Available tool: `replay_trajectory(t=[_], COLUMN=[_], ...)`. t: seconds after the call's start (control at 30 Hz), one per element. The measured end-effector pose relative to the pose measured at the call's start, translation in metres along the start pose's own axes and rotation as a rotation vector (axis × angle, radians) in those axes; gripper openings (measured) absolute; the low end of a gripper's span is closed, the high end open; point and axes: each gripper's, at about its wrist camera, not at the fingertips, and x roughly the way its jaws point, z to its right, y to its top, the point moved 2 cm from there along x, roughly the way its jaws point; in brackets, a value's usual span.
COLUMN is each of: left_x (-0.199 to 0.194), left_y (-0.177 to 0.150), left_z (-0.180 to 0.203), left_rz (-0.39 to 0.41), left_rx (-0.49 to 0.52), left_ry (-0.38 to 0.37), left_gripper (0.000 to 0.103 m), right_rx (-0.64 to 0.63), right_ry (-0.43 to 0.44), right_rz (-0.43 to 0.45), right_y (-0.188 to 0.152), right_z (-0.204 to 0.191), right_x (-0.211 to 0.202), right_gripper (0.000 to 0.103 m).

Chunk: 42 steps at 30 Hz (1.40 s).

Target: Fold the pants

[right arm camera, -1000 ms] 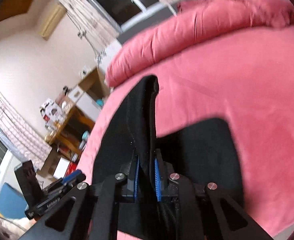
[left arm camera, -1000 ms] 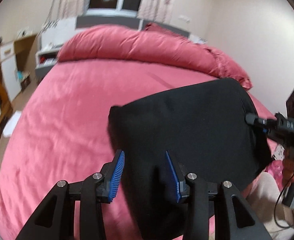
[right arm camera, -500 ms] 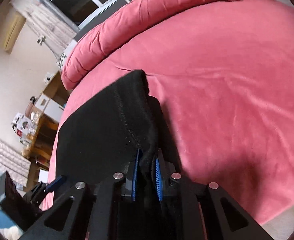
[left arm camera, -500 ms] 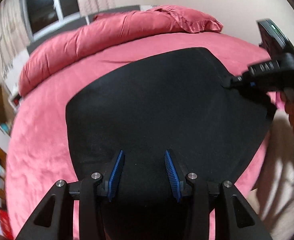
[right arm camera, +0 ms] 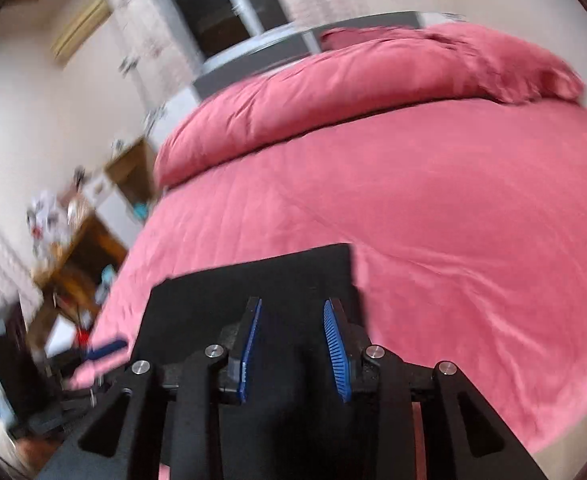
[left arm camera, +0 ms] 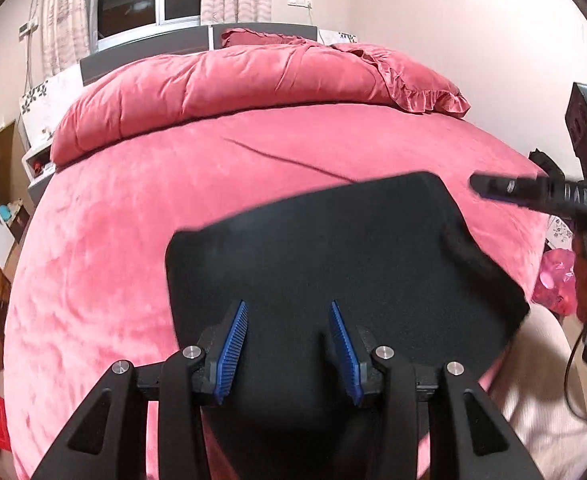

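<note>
Lying folded flat on the bed (left arm camera: 141,208), the black pants (left arm camera: 333,264) look soft and limp; both the left gripper (left arm camera: 288,354) and right gripper (right arm camera: 292,350) hover spread apart, empty. Pinch corner edges.

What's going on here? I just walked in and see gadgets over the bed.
A person is folding black pants on a pink bed, holding a claw in each hand. The pants lie as a flat, roughly rectangular folded bundle near the bed's edge. The left claw is open above the pants and grips nothing. The right claw is also open, with the fabric lying beneath it rather than pinched. A bunched pink duvet sits at the head of the bed.
</note>
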Motion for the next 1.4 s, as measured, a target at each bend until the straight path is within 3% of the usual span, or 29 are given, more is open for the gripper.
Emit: replay_trajectory(t=[0.13,0.23,0.3,0.4,0.47,0.53,0.67,0.87,1.03,1.2,1.4], left_x=[0.026,0.056,0.082,0.104,0.112,0.116,0.115,0.096,0.074,0.050,0.025], left_y=[0.025,0.033,0.034,0.033,0.033,0.032,0.029,0.023,0.012,0.001,-0.012], left_z=[0.012,0.007,-0.003,-0.020,-0.020,-0.016,-0.010,-0.017,-0.014,-0.006,-0.005], left_rz=[-0.012,-0.064,-0.123,-0.167,-0.164,-0.149,-0.112,-0.109,-0.090,-0.067,-0.059], left_rx=[0.070,0.056,0.007,-0.095,-0.076,-0.030,0.008,-0.034,-0.074,-0.072,-0.109], left_ry=[0.008,0.031,0.067,0.014,0.021,0.047,0.077,0.048,0.086,0.115,0.099], left_gripper=[0.043,0.043,0.046,0.047,0.047,0.047,0.047,0.047,0.048,0.048,0.049], right_rx=[-0.126,-0.155,-0.129,-0.042,-0.018,0.012,0.020,-0.023,-0.047,-0.101,-0.082], right_ry=[-0.019,-0.052,-0.089,-0.067,-0.072,-0.058,-0.047,-0.079,-0.094,-0.115,-0.133], right_rz=[-0.071,-0.105,-0.130,-0.161,-0.146,-0.136,-0.116,-0.084,-0.042,-0.026,-0.028], right_y=[0.009,0.012,0.007,0.003,0.000,0.001,-0.001,-0.002,-0.008,-0.024,-0.043], right_z=[-0.023,-0.022,-0.013,0.009,0.018,0.024,0.028,0.019,0.004,-0.009,-0.007], right_x=[0.037,0.064,0.078,0.102,0.110,0.117,0.116,0.109,0.079,0.049,0.030], right_gripper=[0.031,0.031,0.029,0.024,0.010,0.008,0.006,0.006,0.013,0.013,0.014])
